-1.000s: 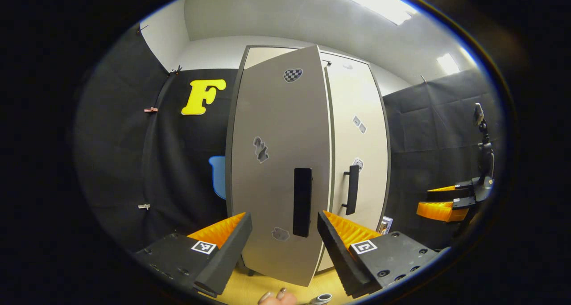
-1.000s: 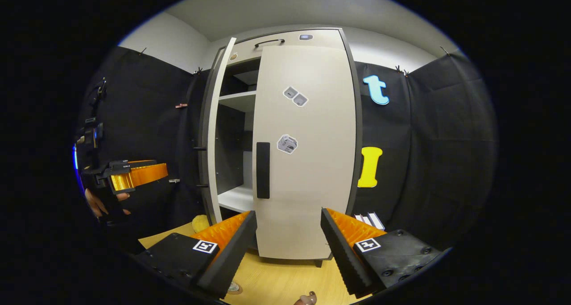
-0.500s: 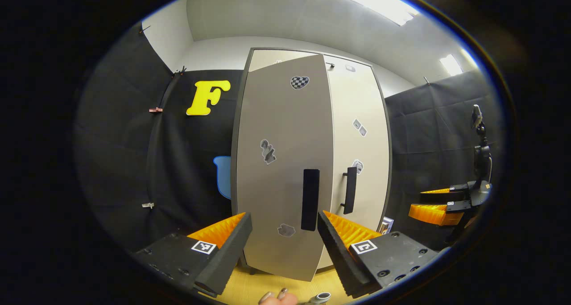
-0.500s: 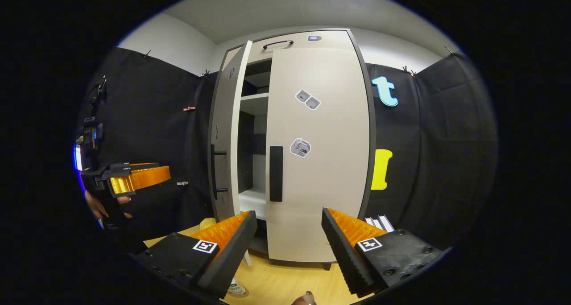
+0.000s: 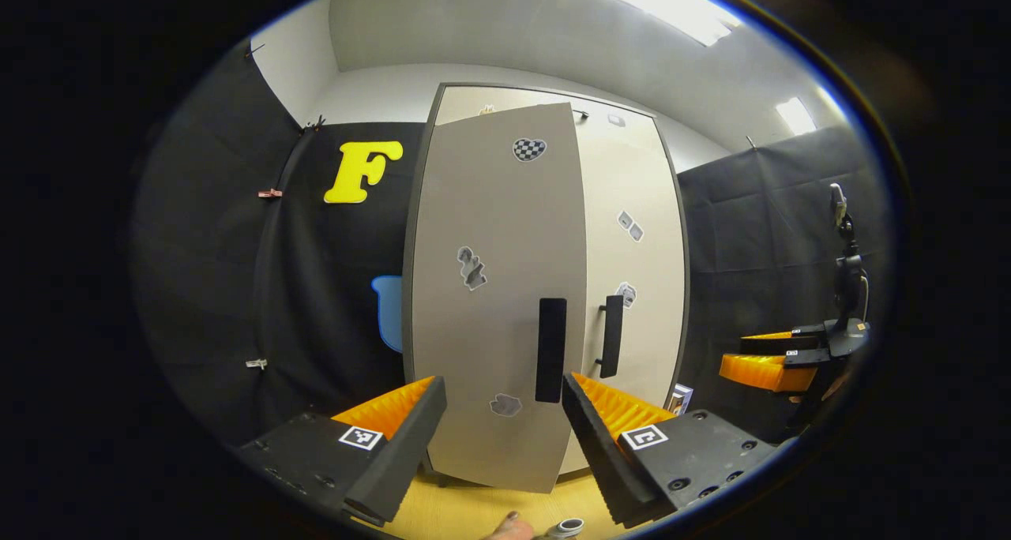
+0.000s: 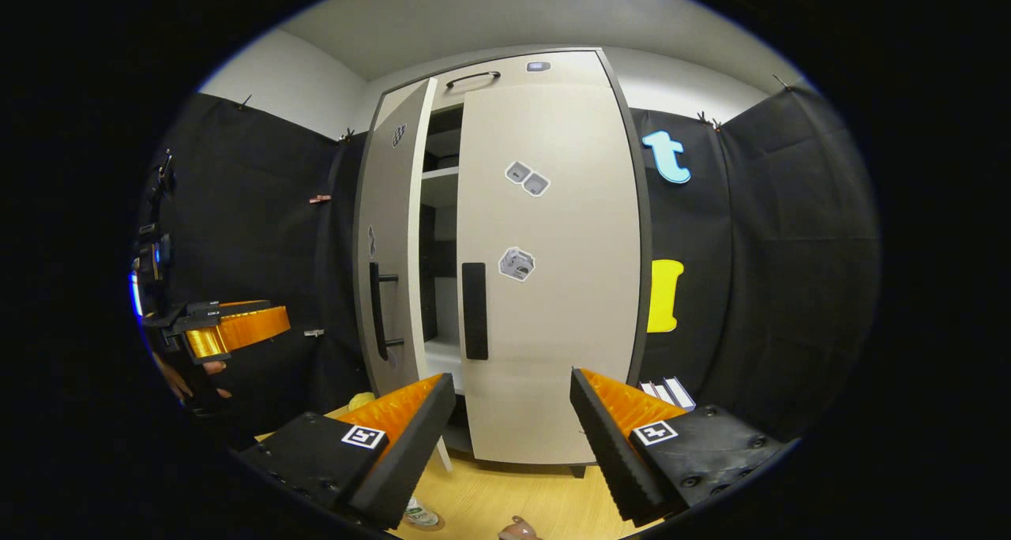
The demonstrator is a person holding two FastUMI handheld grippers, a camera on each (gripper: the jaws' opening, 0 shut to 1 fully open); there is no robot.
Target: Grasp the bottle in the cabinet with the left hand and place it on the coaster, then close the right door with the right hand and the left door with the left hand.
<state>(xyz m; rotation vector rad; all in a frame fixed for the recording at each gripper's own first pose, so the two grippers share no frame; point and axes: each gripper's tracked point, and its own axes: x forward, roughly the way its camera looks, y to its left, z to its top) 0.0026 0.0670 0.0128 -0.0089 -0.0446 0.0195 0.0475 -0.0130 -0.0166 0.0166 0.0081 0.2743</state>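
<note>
Wood surface (image 5: 466,508) below, left gripper (image 5: 504,429) wide, empty, facing ajar left door (image 5: 494,303) just ahead to push it.

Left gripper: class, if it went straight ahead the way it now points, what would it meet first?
Probably the left door, which stands ajar right ahead of the open left gripper, likely on the panel beside its black handle. The fisheye leaves depth unclear.

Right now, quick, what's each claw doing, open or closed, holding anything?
Left claw: open, holding nothing, aimed at the left door.
Right claw: open, holding nothing, facing the right door.
</note>
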